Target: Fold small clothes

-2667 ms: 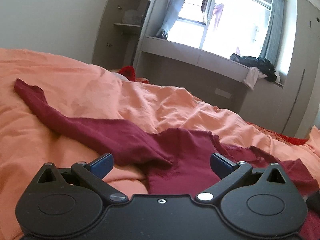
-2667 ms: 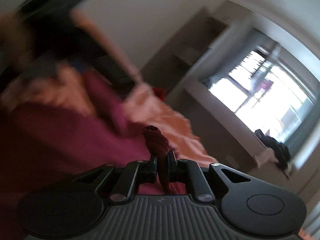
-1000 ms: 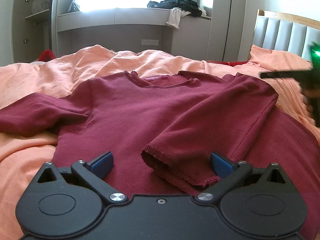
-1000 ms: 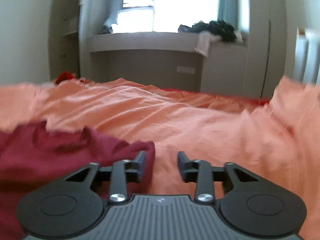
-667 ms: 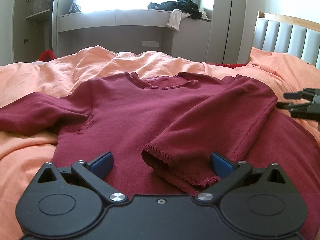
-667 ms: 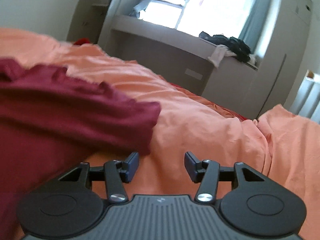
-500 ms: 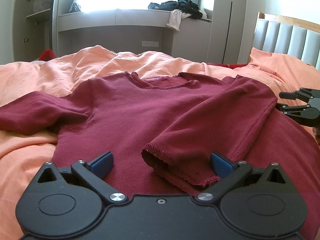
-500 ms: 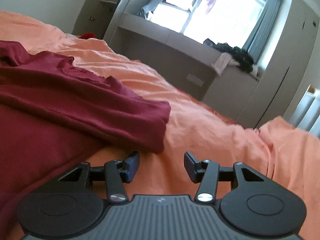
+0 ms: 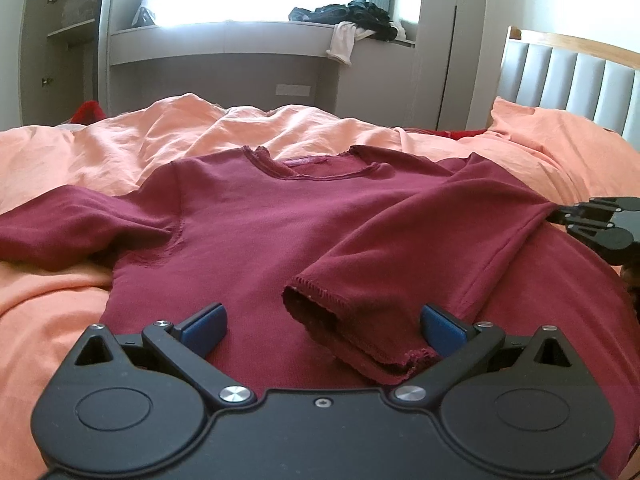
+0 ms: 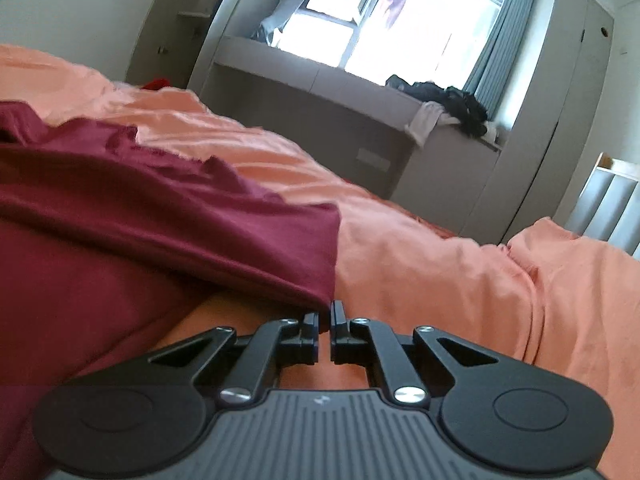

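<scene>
A maroon long-sleeved shirt (image 9: 280,232) lies face up on the orange duvet (image 9: 120,148), collar at the far side. One sleeve (image 9: 400,264) is folded across the body, and its cuff lies between the blue pads (image 9: 202,322) of my left gripper (image 9: 324,324). That gripper is open and low over the shirt's near part. At the right my right gripper (image 9: 558,213) meets the folded shoulder edge. In the right wrist view the right gripper (image 10: 325,314) is shut, with the corner of the shirt (image 10: 160,216) pinched at its tips.
A padded headboard (image 9: 572,80) and an orange pillow (image 9: 560,140) stand at the right. Behind the bed runs a grey window bench (image 9: 224,46) with a heap of dark clothes (image 9: 352,16). A red item (image 9: 88,110) lies at the far left.
My right gripper came down at the shirt's right side, reached the folded shoulder edge and shut there. The left gripper and the shirt's body stayed still.
</scene>
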`<state>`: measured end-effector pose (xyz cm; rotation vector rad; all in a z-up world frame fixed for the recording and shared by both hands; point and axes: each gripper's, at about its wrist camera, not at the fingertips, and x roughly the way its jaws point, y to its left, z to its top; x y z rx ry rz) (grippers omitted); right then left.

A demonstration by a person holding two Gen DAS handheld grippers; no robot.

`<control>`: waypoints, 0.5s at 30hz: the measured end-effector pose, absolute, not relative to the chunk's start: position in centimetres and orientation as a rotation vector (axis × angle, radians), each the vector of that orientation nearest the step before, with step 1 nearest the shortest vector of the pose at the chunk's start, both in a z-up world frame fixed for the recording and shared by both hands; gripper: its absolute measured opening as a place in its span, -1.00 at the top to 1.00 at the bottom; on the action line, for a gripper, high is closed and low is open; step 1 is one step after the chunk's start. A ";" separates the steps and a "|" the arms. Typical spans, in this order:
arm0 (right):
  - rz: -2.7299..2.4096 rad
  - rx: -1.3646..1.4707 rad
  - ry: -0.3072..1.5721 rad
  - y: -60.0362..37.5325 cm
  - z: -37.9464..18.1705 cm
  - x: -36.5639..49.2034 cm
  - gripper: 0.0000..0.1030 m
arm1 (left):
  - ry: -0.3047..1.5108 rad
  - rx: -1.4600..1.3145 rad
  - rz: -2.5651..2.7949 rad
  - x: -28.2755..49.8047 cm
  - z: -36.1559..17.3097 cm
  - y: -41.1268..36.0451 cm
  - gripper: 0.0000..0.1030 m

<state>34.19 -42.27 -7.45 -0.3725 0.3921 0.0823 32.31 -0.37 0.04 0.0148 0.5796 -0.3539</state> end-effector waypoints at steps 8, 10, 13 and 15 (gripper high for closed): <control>0.054 -0.264 0.388 -43.1 -6.3 32.5 0.27 | 0.549 -0.062 -0.338 31.3 1.0 0.9 -0.99; 0.039 -0.239 0.380 -43.3 -5.8 31.6 0.09 | 0.534 -0.105 -0.308 30.7 1.5 1.8 -0.99; 0.019 -0.159 0.354 -43.9 -4.5 29.7 -0.28 | 0.488 -0.161 -0.239 29.8 2.7 3.8 -0.99; 0.021 -0.104 0.332 -43.9 -3.7 28.5 -0.56 | 0.456 -0.184 -0.177 29.5 3.6 5.5 -0.99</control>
